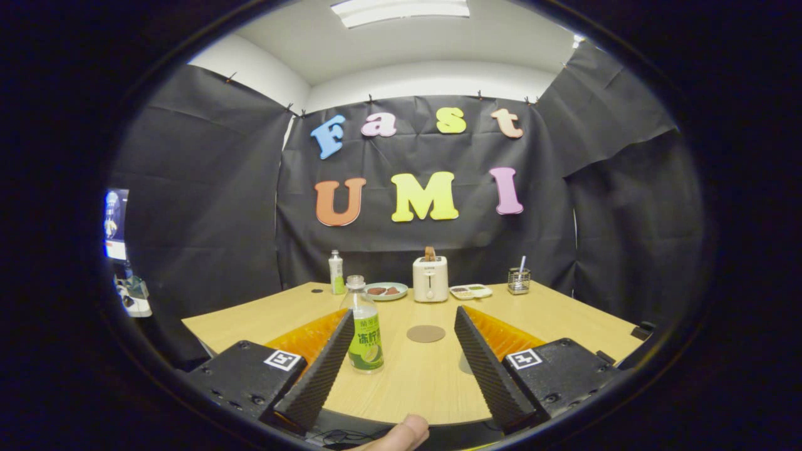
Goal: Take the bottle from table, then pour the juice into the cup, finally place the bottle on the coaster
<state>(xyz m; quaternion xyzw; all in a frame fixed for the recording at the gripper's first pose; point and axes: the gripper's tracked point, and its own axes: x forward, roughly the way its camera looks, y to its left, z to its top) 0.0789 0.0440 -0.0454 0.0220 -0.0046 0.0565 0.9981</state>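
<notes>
A gripper (401, 326) hangs wide open over the near edge of a wooden table (564, 326), holding nothing, with the juice bottle (365, 329) upright just inside its left finger; a clean pickup likely means shifting left to centre the bottle before closing on its body. Beyond the fingers lies the round coaster (426, 333); the cup cannot be made out. Along the far edge, against black cloth, stand a second bottle (337, 272), a plate (386, 291), a toaster (430, 279), a tray (471, 291) and a wire holder (519, 281).

Black cloth walls (200, 188), wooden table (413, 382), white ceiling, ceiling light (401, 10)
</notes>
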